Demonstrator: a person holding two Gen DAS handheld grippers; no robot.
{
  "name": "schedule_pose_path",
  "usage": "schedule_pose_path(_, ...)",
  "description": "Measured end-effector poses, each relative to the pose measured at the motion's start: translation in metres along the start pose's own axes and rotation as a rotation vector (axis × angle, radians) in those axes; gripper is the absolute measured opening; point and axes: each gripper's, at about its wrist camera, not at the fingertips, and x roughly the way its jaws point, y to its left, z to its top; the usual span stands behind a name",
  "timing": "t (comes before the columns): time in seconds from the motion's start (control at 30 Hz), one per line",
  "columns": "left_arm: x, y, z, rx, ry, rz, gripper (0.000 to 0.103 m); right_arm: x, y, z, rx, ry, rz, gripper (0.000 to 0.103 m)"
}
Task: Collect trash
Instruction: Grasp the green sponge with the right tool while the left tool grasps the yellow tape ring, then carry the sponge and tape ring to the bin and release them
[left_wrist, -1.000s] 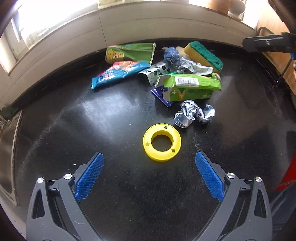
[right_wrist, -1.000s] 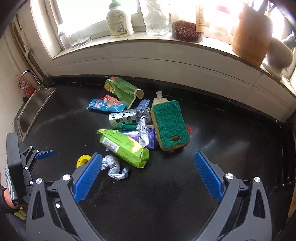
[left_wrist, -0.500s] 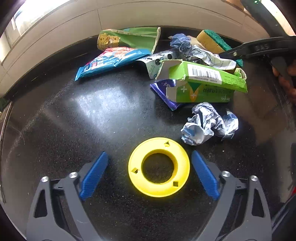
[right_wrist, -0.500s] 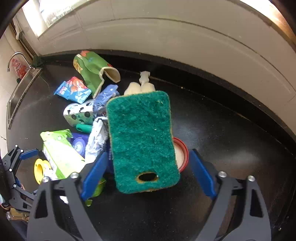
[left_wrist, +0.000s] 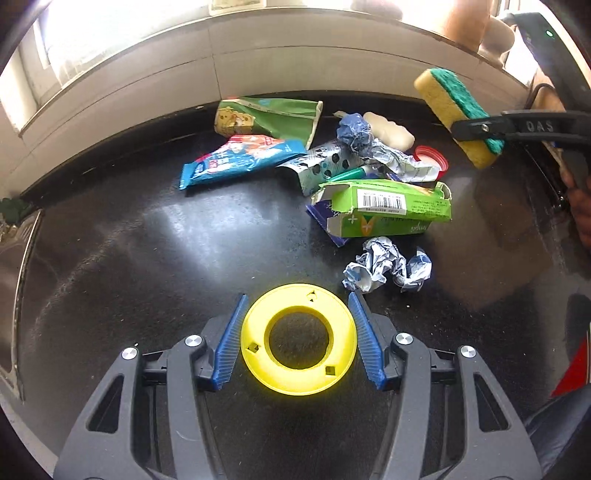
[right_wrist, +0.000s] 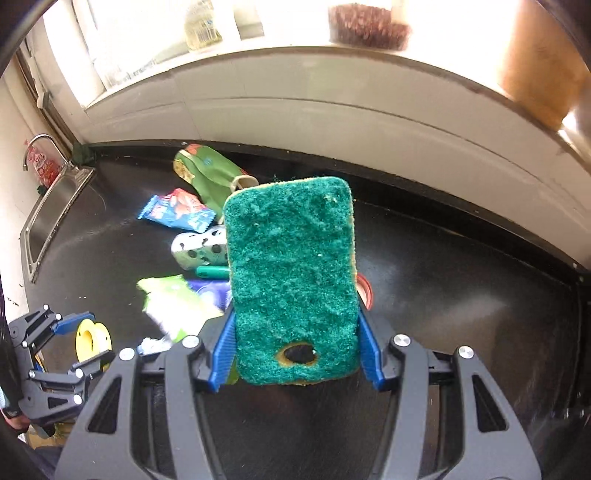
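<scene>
Right wrist: sponge (right_wrist: 293, 277) clamped in right gripper (right_wrist: 295, 345), hiding litter; left gripper (left_wrist: 297, 345) pinching yellow ring (left_wrist: 298, 347).

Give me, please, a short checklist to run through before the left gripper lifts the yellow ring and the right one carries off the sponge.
1. yellow ring between left gripper pads: ok.
2. Pads clamped on ring: cannot tell.
3. sponge held by right gripper: ok.
4. Sponge off the black counter: ok.
5. crumpled foil apart from the ring: ok.
6. Trash bin in view: not ok.
</scene>
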Motion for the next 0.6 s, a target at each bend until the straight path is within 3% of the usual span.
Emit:
schedule_pose_path(0.27, -0.014, 0.013, -0.001, -0.035, -0.009, 0.010, 0.055, -0.011, 0.009, -0.015, 0.015, 0.001, -0.024, 0.055)
schedule_pose_path(0.6, -0.032, 0.028, 0.001, -0.077, -0.037, 0.036, 0.055, -0.030, 0.028, -0.010, -0.028, -0.035, -0.017, 0.055)
